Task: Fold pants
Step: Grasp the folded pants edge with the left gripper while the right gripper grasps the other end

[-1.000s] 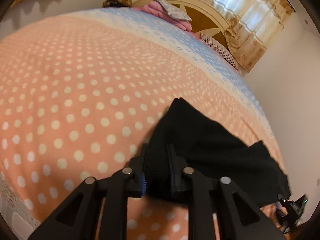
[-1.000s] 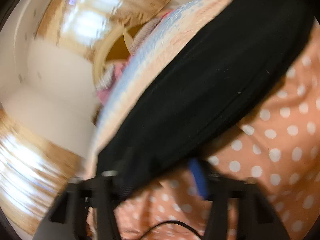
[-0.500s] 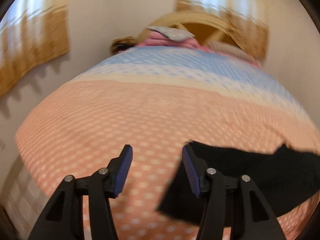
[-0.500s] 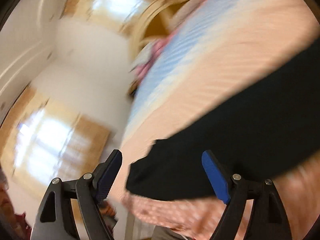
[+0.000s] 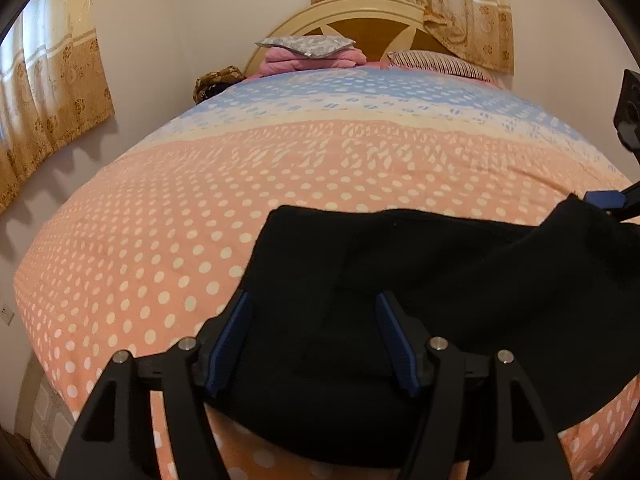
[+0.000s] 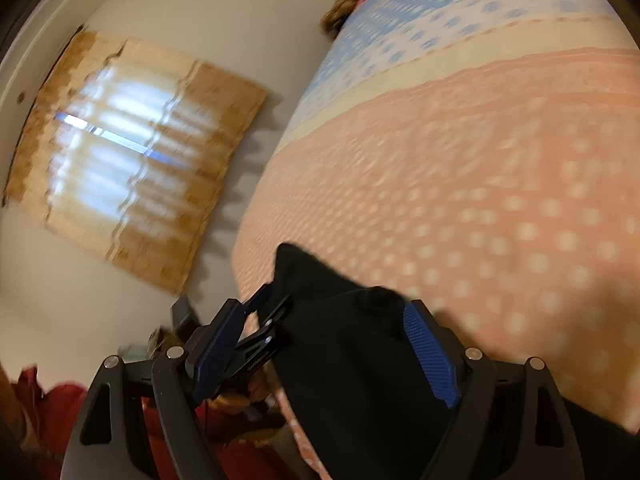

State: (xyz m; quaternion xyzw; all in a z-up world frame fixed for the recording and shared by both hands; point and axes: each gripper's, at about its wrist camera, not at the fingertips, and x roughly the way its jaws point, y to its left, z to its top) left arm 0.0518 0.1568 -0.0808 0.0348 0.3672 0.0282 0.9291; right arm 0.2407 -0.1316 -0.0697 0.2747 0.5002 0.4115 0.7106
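Black pants lie folded in a wide band across the near edge of the bed. My left gripper is open, its blue pads spread over the cloth without holding it. In the right wrist view the pants fill the lower middle, with a raised corner by the bed edge. My right gripper is open above that end. The left gripper's fingers show at the cloth's far corner. The right gripper's blue pad shows at the far right of the left wrist view.
The bed has a peach polka-dot cover with a blue band farther up. Pink folded bedding, a striped pillow and a headboard are at the far end. Curtained windows are on the walls.
Both grippers let go of the pants and opened. The left one swung to face the headboard and now hovers over the cloth. The right view swung toward the bed's left side.
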